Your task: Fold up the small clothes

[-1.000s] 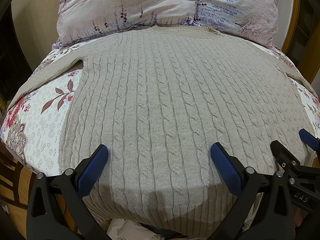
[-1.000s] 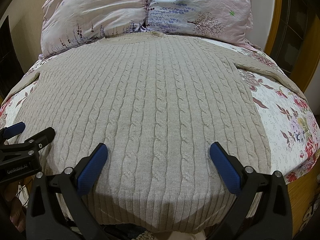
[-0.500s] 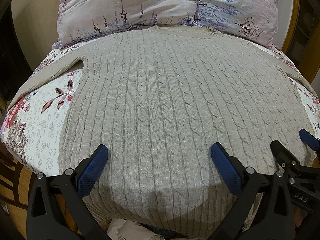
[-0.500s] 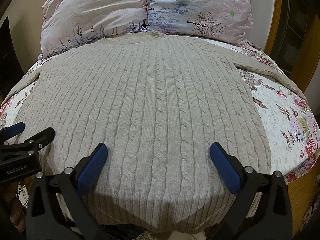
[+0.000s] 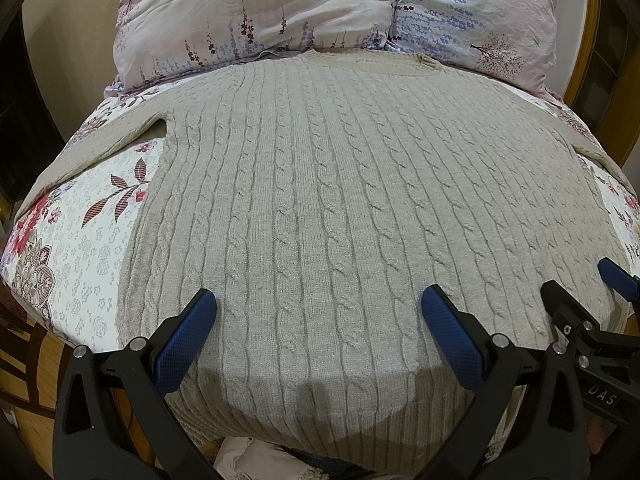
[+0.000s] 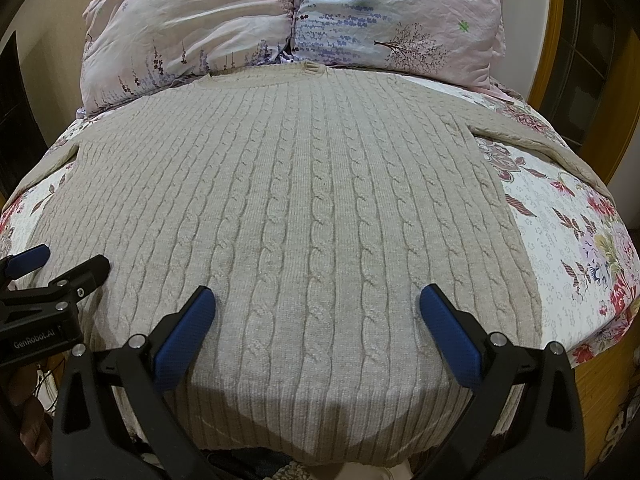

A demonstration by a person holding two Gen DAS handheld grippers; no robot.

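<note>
A beige cable-knit sweater (image 5: 320, 208) lies flat on the bed, neck toward the pillows, hem hanging over the near edge. It also fills the right wrist view (image 6: 304, 208). Its sleeves spread out to the left (image 5: 100, 148) and right (image 6: 532, 140). My left gripper (image 5: 318, 312) is open and empty, above the sweater's lower left part. My right gripper (image 6: 316, 310) is open and empty, above the lower right part. The right gripper also shows at the right edge of the left wrist view (image 5: 580, 300); the left gripper shows at the left edge of the right wrist view (image 6: 60, 268).
A floral bedsheet (image 5: 80, 232) covers the bed. Two pink flowered pillows (image 5: 256, 12) (image 5: 476, 12) lie at the head. A wooden frame (image 6: 556, 40) stands at the right. Some pale cloth (image 5: 256, 460) lies below the near bed edge.
</note>
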